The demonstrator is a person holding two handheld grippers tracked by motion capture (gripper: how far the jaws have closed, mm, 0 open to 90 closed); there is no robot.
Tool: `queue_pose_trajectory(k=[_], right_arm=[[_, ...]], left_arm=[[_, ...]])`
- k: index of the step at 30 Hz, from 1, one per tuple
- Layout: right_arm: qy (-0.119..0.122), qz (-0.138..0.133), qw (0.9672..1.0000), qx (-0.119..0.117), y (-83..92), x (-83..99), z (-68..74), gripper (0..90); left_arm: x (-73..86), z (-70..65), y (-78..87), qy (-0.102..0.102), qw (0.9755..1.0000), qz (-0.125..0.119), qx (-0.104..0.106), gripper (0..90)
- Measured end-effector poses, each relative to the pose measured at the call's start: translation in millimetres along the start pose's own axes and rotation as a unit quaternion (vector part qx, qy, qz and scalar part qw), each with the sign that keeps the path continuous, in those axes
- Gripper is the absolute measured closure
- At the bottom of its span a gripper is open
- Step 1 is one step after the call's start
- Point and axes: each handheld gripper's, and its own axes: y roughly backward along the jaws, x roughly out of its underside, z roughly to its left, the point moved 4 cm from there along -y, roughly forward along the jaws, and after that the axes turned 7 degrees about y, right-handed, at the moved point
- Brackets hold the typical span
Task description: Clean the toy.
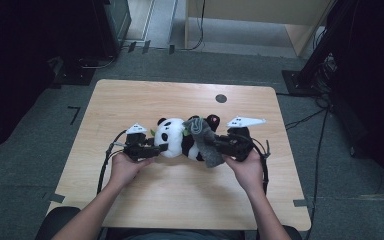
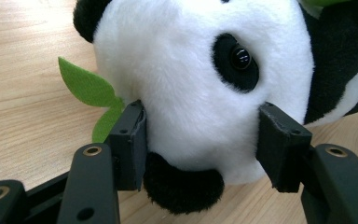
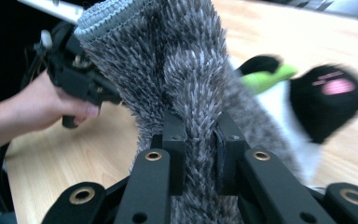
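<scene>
Here, plush panda (image 1: 177, 140) lying crosswise, head leftward in left claw (image 2: 200, 140), right claw (image 3: 200, 154) pinching grey sock (image 3: 186, 79).

From above, my surface (image 1: 180, 195) is evenly and softly lit, while the room around it falls off to near black at both sides. Shadows under my hands are faint and short, and there is no glare on the wood. My left gripper view is sharp and bright on the panda (image 2: 200, 84), its white fur close to washing out. My right gripper view is smeared: the grey fuzzy cloth (image 3: 186, 84) is fairly crisp, the paw (image 3: 328, 100) behind it blurred.
</scene>
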Motion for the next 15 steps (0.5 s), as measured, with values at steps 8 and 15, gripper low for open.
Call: queue_pose_trajectory(k=[8,15], right_arm=[[-0.004,0.024,0.9997,0.006,-17.7,17.8,-13.5,78.9],[-0.014,0.025,0.9992,0.027,-8.2,22.3,-26.7,79.0]], left_arm=[[0.9,1.9,0.4,0.003,0.9999,0.006,0.014,41.5],[1.2,0.4,0.3,-0.006,0.9999,0.004,0.008,41.5]])
